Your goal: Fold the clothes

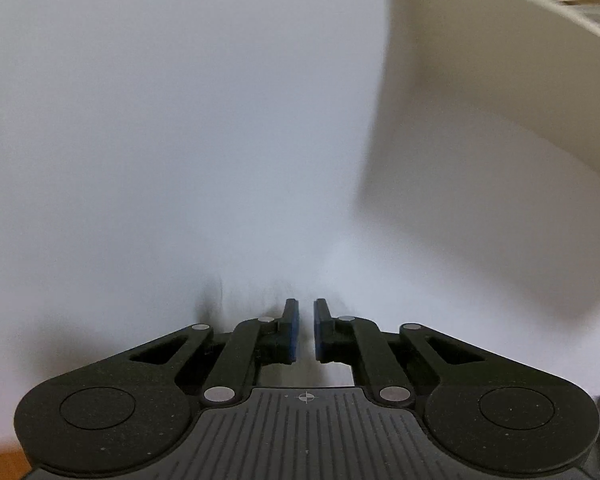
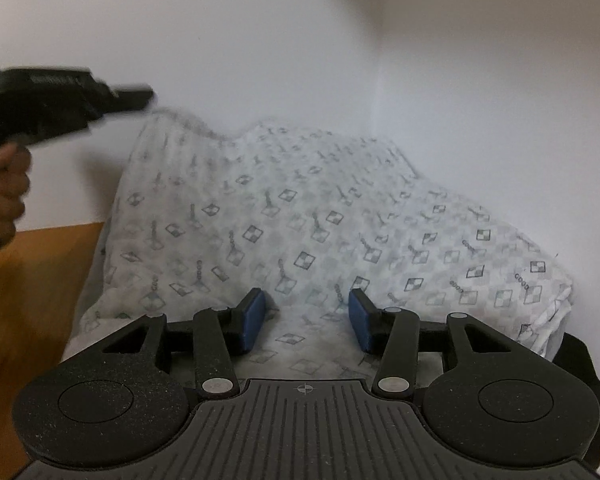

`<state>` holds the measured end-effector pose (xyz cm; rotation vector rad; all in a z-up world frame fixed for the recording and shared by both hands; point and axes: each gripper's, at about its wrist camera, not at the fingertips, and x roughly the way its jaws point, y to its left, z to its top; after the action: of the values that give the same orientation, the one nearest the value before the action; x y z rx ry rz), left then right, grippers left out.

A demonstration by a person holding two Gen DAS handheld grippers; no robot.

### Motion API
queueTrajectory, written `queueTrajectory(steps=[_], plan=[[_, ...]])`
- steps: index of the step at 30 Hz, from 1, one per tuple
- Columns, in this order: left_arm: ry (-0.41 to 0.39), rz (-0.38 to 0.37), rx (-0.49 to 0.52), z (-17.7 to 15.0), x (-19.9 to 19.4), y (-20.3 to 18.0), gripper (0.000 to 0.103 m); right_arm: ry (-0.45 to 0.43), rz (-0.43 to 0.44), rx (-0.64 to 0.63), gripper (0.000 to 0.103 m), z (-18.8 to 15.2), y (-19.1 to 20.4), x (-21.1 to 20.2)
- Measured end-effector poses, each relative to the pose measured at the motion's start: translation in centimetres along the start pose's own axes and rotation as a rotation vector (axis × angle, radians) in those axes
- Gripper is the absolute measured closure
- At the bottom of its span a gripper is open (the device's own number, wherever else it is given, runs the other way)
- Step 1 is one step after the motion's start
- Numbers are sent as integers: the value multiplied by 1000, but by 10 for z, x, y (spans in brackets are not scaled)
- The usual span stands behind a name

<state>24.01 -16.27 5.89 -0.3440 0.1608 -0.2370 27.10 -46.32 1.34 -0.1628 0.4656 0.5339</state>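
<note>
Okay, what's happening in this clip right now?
A person is folding clothes with two handheld tools. A patterned white garment lies bunched on a white surface. The right tool hovers open over its near edge, gripping nothing. The left tool, held in a hand, is blurred with motion near the far-left corner, jaws nearly closed and empty.

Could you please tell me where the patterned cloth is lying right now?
In the right wrist view, the patterned cloth lies under the open right gripper, against the white wall.

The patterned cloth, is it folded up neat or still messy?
Still messy. The patterned cloth lies rumpled in a loose heap with a wavy top edge and no crisp folds. The right tongs are open above it.
</note>
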Motion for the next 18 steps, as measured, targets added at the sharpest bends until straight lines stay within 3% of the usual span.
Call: queueTrajectory(steps=[2, 4, 6, 8, 10, 13, 18], plan=[[82, 46, -29, 0, 2, 7, 94, 0, -7, -3, 56, 0, 2, 0], [121, 42, -43, -4, -2, 13, 94, 1, -23, -24, 56, 2, 8, 4], [134, 37, -7, -9, -8, 10, 84, -33, -11, -14, 57, 5, 13, -7], [144, 12, 8, -14, -12, 5, 83, -88, 31, 19, 70, 7, 18, -23], [148, -36, 61, -18, -12, -7, 83, -120, 72, 33, 75, 5, 29, -36], [197, -80, 157, -28, -7, -25, 81, -107, 57, -1, 77, -7, 43, -39], [385, 23, 256, -53, 30, -15, 82, -87, 33, -57, 75, -26, 66, -46]])
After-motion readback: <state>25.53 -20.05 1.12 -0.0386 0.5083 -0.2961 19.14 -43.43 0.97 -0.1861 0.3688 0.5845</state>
